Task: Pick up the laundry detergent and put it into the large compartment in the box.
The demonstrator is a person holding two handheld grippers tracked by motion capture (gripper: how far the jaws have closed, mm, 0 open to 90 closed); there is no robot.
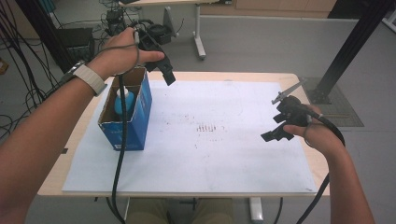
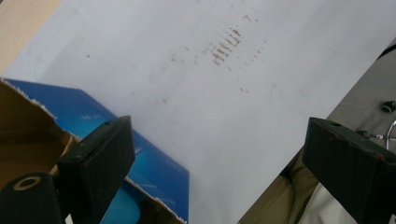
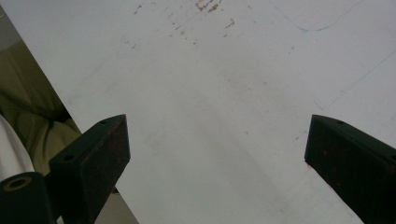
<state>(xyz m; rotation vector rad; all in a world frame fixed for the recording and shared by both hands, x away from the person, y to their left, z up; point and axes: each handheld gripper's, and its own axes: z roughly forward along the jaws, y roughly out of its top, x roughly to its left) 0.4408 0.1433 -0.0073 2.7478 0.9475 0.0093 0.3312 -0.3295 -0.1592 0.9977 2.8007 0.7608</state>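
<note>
Blue carton [image 1: 126, 114] with its top flaps torn open stands upright on the left part of the surface [image 1: 275, 78], on the white sheet [image 1: 219, 149] near that sheet's left edge; a pale blue bottle [image 1: 124, 102] stands inside, its white cap just showing below the rim. Left claw [image 1: 169, 77] hangs above and just beyond the carton's far right corner, jaws spread wide and holding nothing, tips aimed down and toward the sheet. In the left gripper view the left claw [image 2: 219, 163] looks past the carton [image 2: 154, 163], which lies below and to the left of the jaws, brown inner wall and ragged rim close against the left jaw; the bottle itself shows as a sliver of pale blue at the bottom edge. Bottle's long axis runs vertical, so a pick would, by my reading, call for the left claw to draw back over the opening and come straight down on the neck. Right claw [image 1: 275, 135] sits well apart on the right side of the sheet, low over bare paper, jaws likewise spread and empty; the right gripper view shows the right claw [image 3: 217, 163] over plain white sheet with faint reddish scuffs [image 3: 208, 5] farther on. Left hand [image 1: 122, 49] is clearly the nearer to the carton; right hand [image 1: 320, 135] is far across. Cable [image 1: 119, 158] from the left claw trails down across the carton's open top and front face, which may snag.
</note>
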